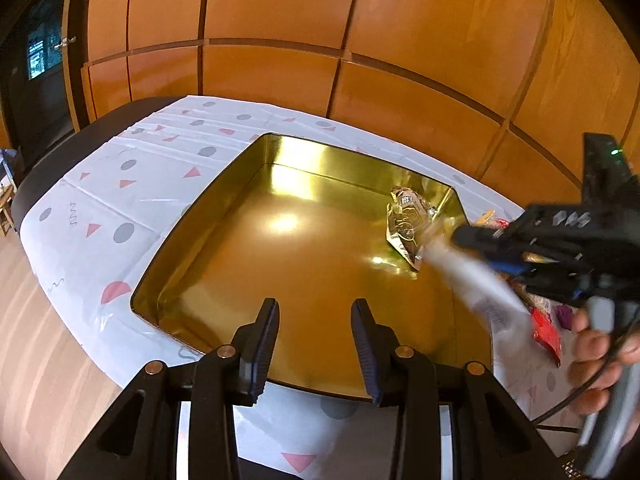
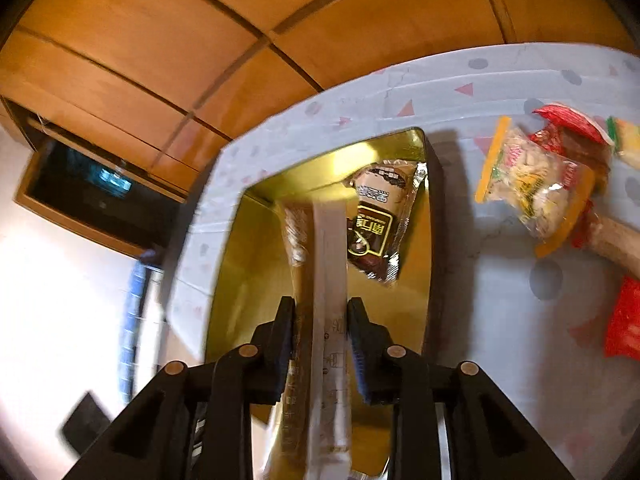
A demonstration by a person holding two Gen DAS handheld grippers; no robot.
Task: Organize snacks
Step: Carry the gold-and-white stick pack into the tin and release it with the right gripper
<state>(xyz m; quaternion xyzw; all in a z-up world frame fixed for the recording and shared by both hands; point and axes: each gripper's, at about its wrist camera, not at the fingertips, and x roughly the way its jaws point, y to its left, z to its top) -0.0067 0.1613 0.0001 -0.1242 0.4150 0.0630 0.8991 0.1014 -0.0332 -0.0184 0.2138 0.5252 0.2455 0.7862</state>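
A gold metal tin [image 1: 304, 280] lies open on the patterned tablecloth; it also shows in the right wrist view [image 2: 236, 280]. One foil snack packet [image 1: 408, 228] lies in its far right corner, brown-labelled in the right wrist view [image 2: 376, 224]. My right gripper [image 2: 320, 320] is shut on a long pale snack packet [image 2: 330, 264], held over the tin; it shows blurred in the left wrist view [image 1: 472, 280] below the right gripper [image 1: 472, 236]. My left gripper [image 1: 316, 316] is open and empty above the tin's near edge.
Loose snacks lie on the tablecloth right of the tin: an orange-edged clear bag [image 2: 532, 184], red packets [image 2: 624, 320] and others behind. Wooden wall panels [image 1: 360, 40] stand behind the table. The table's left edge [image 1: 48, 248] drops to wooden floor.
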